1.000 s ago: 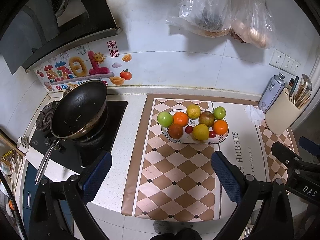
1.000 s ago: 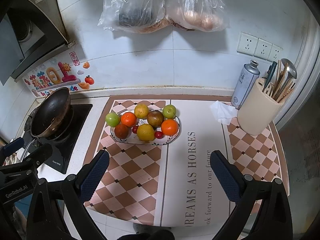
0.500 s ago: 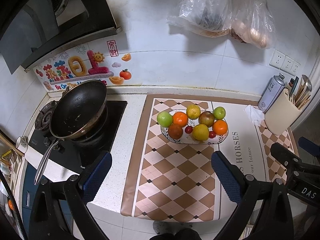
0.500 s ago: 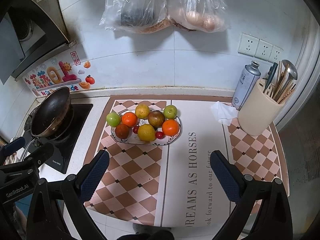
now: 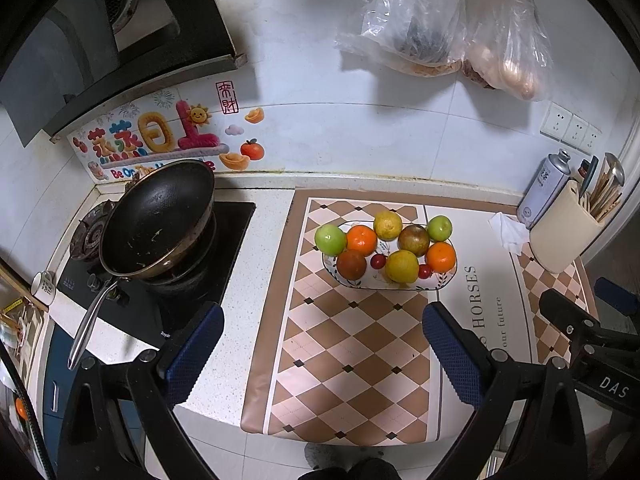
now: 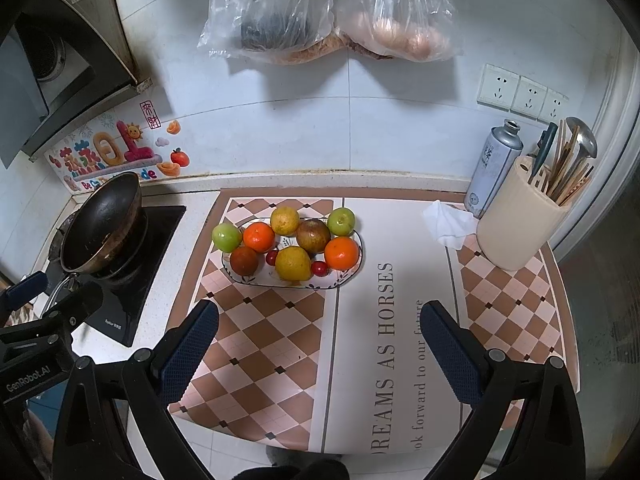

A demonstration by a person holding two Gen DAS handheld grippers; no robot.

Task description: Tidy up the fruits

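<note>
An oval patterned plate sits on the checkered mat and holds several fruits: two green apples, two oranges, two yellow citrus, two brown fruits and small red ones. My left gripper is open and empty, held above the mat in front of the plate. My right gripper is open and empty, also in front of the plate.
A black wok sits on the stove at the left. A beige utensil holder, a spray can and a crumpled tissue stand at the right. Plastic bags hang on the wall.
Both grippers have drifted slightly; the plate of fruit has not moved. Both stay open.
</note>
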